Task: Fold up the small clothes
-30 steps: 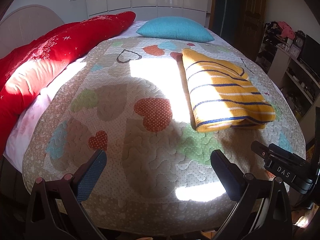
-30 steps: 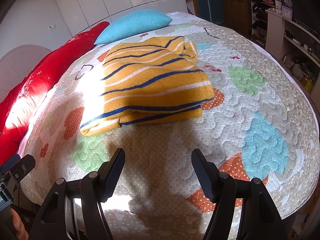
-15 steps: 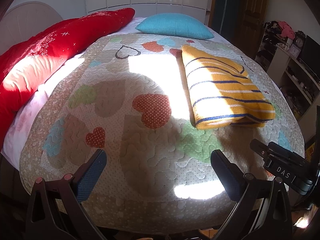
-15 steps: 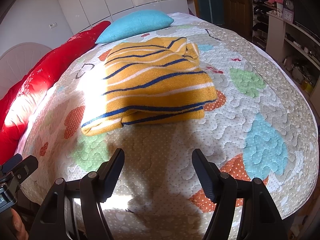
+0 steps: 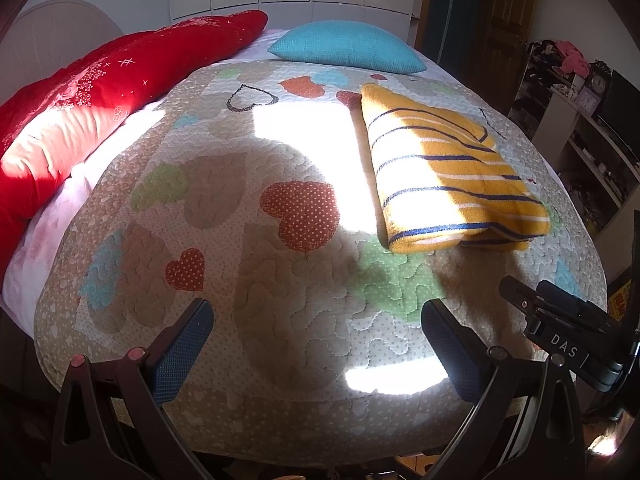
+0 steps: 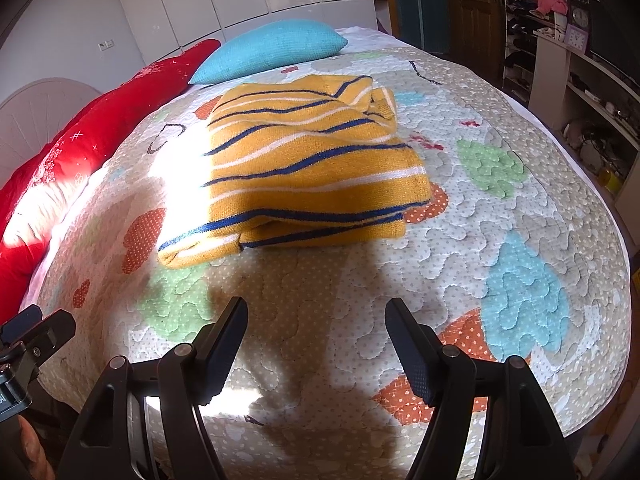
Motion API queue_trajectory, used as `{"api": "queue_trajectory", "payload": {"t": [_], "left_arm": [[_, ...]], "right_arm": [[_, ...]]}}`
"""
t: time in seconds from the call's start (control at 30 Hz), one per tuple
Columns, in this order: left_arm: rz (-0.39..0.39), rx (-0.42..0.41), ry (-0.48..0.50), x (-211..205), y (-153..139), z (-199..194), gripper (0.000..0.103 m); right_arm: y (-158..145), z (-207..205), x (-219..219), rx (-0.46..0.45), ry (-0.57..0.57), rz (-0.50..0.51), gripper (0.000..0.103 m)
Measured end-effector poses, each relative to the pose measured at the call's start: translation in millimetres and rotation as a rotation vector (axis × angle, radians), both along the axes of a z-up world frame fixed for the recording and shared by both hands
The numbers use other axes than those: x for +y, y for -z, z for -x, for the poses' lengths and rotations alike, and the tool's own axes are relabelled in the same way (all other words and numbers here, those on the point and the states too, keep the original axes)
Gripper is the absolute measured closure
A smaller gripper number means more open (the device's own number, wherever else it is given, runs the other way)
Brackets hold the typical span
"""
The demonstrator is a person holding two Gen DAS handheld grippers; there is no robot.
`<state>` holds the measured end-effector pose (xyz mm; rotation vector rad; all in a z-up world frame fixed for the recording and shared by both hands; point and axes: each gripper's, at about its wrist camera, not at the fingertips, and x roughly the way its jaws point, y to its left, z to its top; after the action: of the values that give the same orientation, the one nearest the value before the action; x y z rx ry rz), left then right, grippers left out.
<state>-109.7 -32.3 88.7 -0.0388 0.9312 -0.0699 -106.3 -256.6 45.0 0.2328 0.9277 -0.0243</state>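
Nothing shifted; folded sweater (image 6: 308, 172) on quilt (image 6: 500, 208) (tongs empty)

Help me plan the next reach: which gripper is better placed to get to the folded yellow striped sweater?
Probably right. The right gripper is open and empty, with the sweater nearly straight ahead. For the left gripper, also open and empty, the sweater lies off to its right.

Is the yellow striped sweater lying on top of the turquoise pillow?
No, the folded yellow striped sweater lies flat on the heart-patterned quilt, clearly apart from the turquoise pillow at the bed's far end.
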Motion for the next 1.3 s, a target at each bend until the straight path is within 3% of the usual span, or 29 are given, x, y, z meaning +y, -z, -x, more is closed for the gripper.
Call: {"api": "queue_trajectory", "payload": {"t": [1.3], "left_arm": [[0.021, 0.060, 0.013, -0.3, 14.7, -0.3, 0.000]], "right_arm": [[4.6, 3.7, -2.6, 0.010, 0.036, 0.008, 0.025]]}}
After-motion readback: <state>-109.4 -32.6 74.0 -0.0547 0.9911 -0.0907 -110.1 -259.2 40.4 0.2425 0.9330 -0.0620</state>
